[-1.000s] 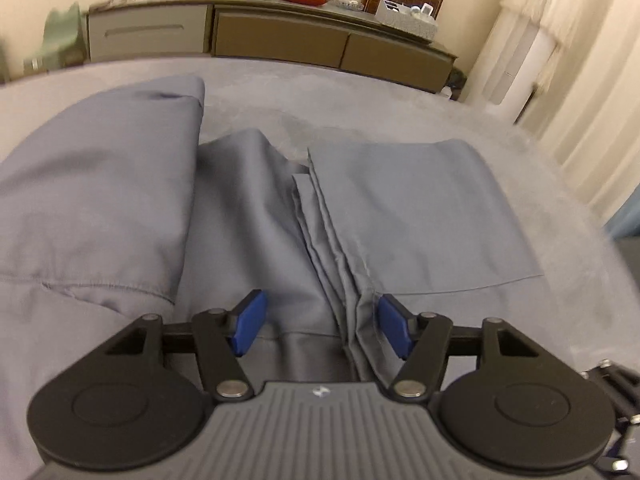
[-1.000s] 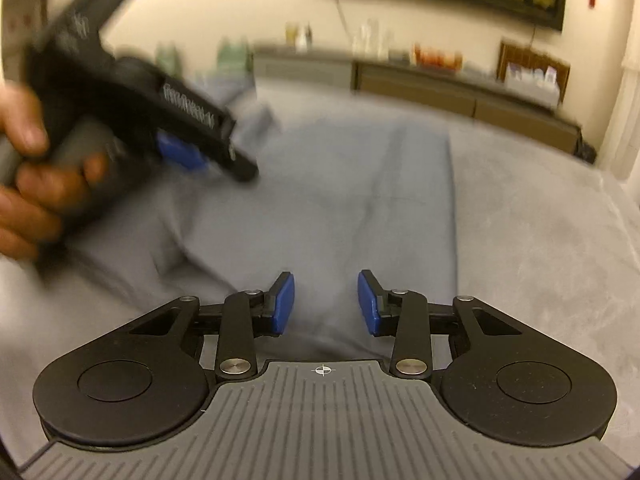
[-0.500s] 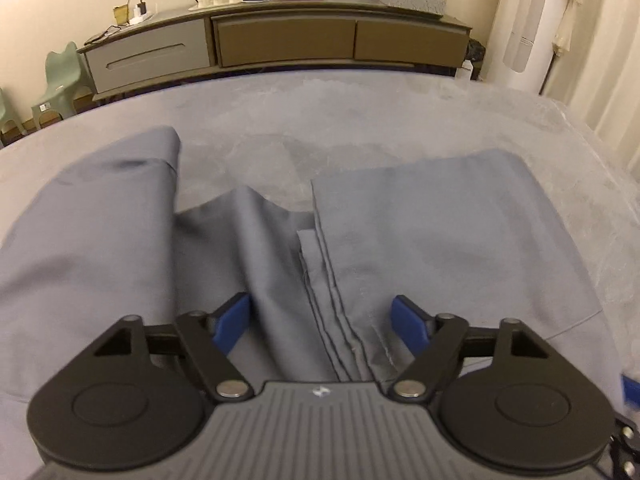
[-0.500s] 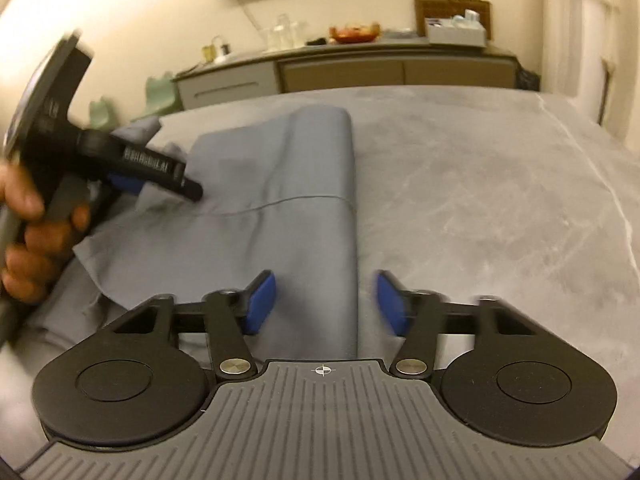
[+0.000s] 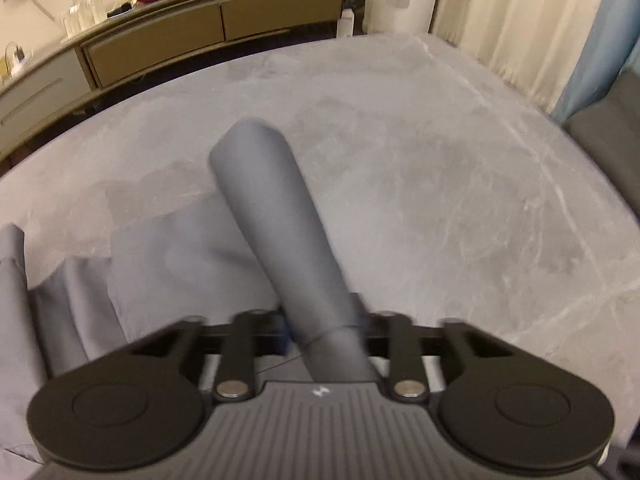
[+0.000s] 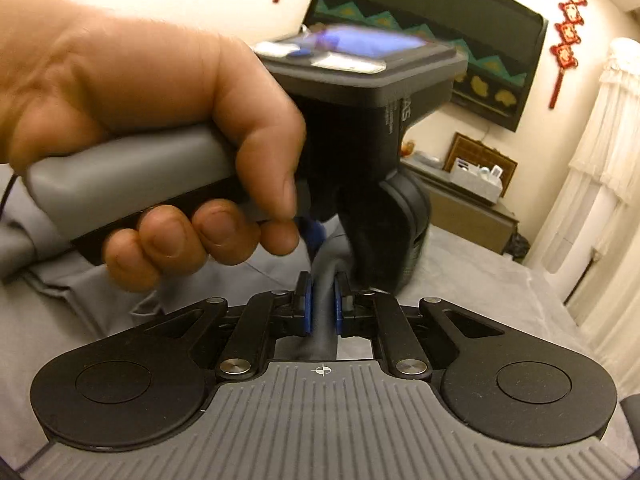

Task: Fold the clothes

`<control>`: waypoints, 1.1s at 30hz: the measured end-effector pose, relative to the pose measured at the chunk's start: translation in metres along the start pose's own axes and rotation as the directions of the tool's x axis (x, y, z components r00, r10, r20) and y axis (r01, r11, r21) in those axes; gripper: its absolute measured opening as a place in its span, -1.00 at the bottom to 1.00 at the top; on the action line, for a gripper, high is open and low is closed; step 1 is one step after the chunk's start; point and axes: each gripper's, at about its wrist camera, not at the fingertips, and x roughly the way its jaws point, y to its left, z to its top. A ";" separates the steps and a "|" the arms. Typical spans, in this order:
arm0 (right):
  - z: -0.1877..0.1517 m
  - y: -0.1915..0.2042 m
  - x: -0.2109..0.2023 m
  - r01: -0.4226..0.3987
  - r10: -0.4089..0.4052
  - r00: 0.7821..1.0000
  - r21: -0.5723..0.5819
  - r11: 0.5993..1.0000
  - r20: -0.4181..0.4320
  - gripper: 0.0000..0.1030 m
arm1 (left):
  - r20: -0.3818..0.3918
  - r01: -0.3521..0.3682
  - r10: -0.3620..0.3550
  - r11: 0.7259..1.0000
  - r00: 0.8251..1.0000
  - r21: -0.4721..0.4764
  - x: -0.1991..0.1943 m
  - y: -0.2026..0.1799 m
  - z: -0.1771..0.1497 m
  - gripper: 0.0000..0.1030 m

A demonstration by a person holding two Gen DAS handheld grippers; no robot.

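Both of your tongs are closed on the same grey garment [image 5: 280,216], and the rest of it lies spread on the grey table [image 5: 460,168].

In the left wrist view, your left tongs [image 5: 324,332] pinch a lifted band of cloth that runs away from the camera and drapes back down onto the table. The picture is blurred with motion, and the blue pads are mostly hidden by fabric.

In the right wrist view, your right tongs [image 6: 322,306] clamp a narrow ridge of the garment between their blue pads [image 6: 305,304]. Your left hand [image 6: 132,120] fills the upper left of that view, holding its own tool just beyond, so the two grips sit close together.

This looks like the middle of a fold: an edge is raised and ready to carry over. Next, move both grips together across the garment, keep the edge taut and level, then lower it before letting go.
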 end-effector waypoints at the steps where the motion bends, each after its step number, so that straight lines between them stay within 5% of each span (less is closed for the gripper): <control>1: -0.001 0.000 0.002 0.021 -0.021 1.000 0.004 1.000 -0.010 -0.10 | 0.017 0.016 -0.015 1.000 1.000 -0.019 -0.008 0.010 -0.001 -0.64; 2: -0.002 0.001 0.005 0.050 -0.050 0.998 0.004 0.999 -0.022 0.56 | 0.033 0.039 -0.037 0.998 0.999 -0.043 -0.017 0.021 -0.002 -0.66; 3: -0.002 0.002 0.007 0.058 -0.058 0.998 0.000 0.998 -0.030 0.71 | 0.049 0.062 -0.059 0.996 0.997 -0.064 -0.030 0.029 -0.004 -0.67; 4: -0.002 0.003 0.011 0.051 -0.051 0.998 -0.002 0.999 -0.044 0.55 | 0.064 0.086 -0.081 0.993 0.995 -0.080 -0.041 0.037 -0.004 -0.67; 7: 0.006 0.008 0.018 -0.087 0.090 0.991 0.035 0.996 -0.099 -0.56 | 0.114 0.149 -0.135 0.982 0.984 -0.119 -0.070 0.075 -0.003 -0.68; 8: 0.013 0.014 0.013 -0.094 0.095 0.993 0.015 0.995 -0.070 -0.71 | 0.138 0.164 -0.146 0.978 0.980 -0.128 -0.083 0.090 -0.005 -0.68; 11: 0.041 0.044 -0.015 -0.081 0.091 0.993 -0.122 0.989 0.076 -0.85 | 0.207 0.188 -0.152 0.968 0.967 -0.168 -0.123 0.144 -0.021 -0.67; 15: 0.077 0.105 -0.042 -0.132 0.191 0.960 -0.272 0.953 0.204 -0.90 | 0.236 0.175 -0.103 0.934 0.966 -0.311 -0.145 0.242 -0.059 -0.63; 19: 0.090 0.188 -0.022 -0.217 0.306 0.940 -0.423 0.880 0.154 -0.88 | 0.175 0.094 -0.015 0.885 0.984 -0.455 -0.121 0.309 -0.102 -0.35; 22: 0.072 0.229 -0.003 -0.246 0.334 0.939 -0.522 0.817 0.080 -0.61 | 0.231 0.098 0.036 0.836 0.972 -0.539 -0.122 0.338 -0.137 -0.05; 23: 0.065 0.233 0.001 -0.246 0.329 0.942 -0.531 0.811 0.066 -0.59 | 0.255 0.114 0.038 0.823 0.966 -0.557 -0.123 0.340 -0.147 0.14; 26: 0.052 0.231 0.007 -0.217 0.302 0.952 -0.586 0.781 0.050 -0.59 | 0.286 0.151 0.027 0.799 0.958 -0.582 -0.115 0.334 -0.170 0.20; 31: 0.048 0.178 0.036 -0.158 0.174 0.984 -0.597 0.786 -0.031 -0.58 | 0.302 0.220 -0.079 0.857 0.950 -0.467 -0.103 0.272 -0.163 0.16; 33: 0.048 0.141 0.051 -0.086 0.047 0.995 -0.546 0.833 -0.085 -0.57 | 0.316 0.233 -0.086 0.856 0.945 -0.462 -0.102 0.261 -0.159 0.05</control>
